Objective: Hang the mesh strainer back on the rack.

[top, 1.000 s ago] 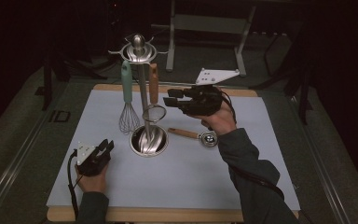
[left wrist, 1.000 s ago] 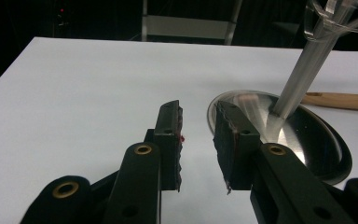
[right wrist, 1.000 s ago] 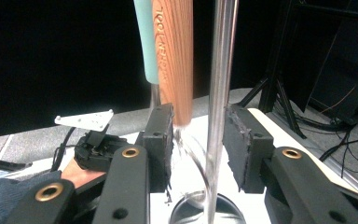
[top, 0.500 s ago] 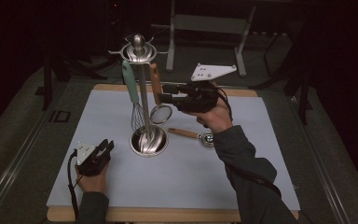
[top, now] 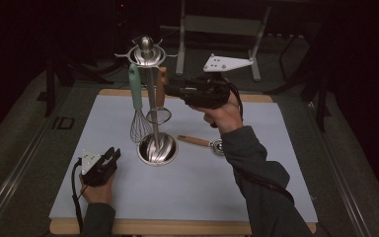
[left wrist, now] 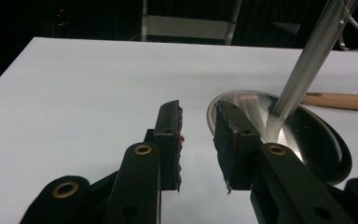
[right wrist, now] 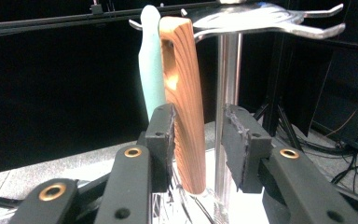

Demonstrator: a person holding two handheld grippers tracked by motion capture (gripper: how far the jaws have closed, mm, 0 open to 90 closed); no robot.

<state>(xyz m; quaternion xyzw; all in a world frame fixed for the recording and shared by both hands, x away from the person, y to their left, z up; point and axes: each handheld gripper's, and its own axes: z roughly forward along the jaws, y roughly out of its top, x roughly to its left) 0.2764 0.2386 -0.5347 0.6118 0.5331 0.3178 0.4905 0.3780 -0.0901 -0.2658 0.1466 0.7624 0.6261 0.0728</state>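
Mint-green whisk handle (top: 136,88), white mat (top: 187,187)

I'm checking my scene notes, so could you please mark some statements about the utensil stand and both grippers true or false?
1. The right gripper has its jaws open around the hanging wooden handle. True.
2. The left gripper is shut on the whisk. False: it is open and empty, near the stand's round base.
3. The whisk hangs from the stand by a green handle. True.
4. No utensil lies on the white mat. False: a wooden-handled utensil lies right of the base.
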